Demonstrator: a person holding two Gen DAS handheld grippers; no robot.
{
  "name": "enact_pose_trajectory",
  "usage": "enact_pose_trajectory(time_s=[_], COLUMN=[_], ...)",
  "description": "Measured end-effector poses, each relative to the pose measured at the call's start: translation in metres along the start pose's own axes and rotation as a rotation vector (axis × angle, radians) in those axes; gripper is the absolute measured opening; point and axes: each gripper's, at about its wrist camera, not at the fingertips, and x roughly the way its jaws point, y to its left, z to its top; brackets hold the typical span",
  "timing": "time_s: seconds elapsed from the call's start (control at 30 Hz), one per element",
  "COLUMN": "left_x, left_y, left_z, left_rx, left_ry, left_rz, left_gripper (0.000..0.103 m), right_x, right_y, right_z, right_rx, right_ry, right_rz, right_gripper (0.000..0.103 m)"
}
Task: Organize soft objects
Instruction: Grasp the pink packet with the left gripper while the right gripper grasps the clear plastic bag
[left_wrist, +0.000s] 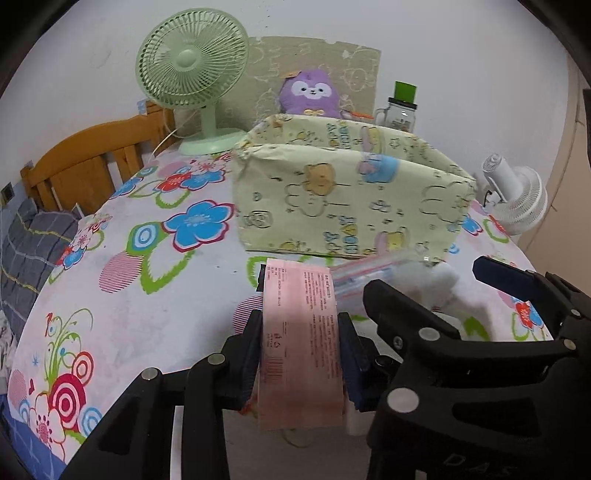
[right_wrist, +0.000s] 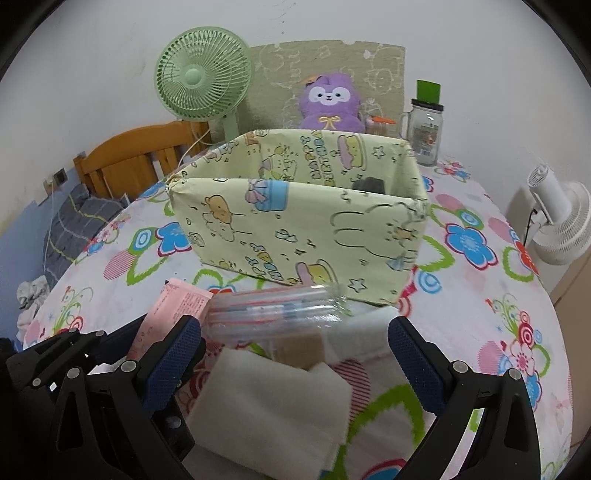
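One pink packet, lengthwise toward the box.

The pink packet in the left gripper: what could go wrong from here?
1. The left gripper pinches the pink packet across its middle, so the soft ends may sag or slip.
2. The open right gripper is close beside it; they could collide.
3. The packet could catch the box wall.
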Motion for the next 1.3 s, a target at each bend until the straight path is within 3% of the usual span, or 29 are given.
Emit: enact_pose_trajectory(time_s=[0.4,0.7,0.9,1.3], left_x=[0.027,0.029,0.03,0.019], left_y=[0.025,0.024,0.025,0.017], left_z=[0.001,0.001,0.002,0.004], left_rx=[-0.026,0.003,0.001,0.002], left_ry=[0.063,0.061,0.063,0.045], left_rz=[0.021,0.018,0.013,-0.009], left_gripper=[0.039,0.039,0.039,0.039], right_x=[0.035,0.049,0.049,0.028], right_y=[0.018,0.02,0.021,0.02], right_z=[0.007,0.01,0.01,0.009], right_rx=[-0.039,-0.045,-0.048,-0.041], right_ry=[0.078,0.121,0.104,0.061], right_rz=[-0.014,-0.031,-0.021,-0.027], right_gripper=[0.103,0.103,0.092,0.091])
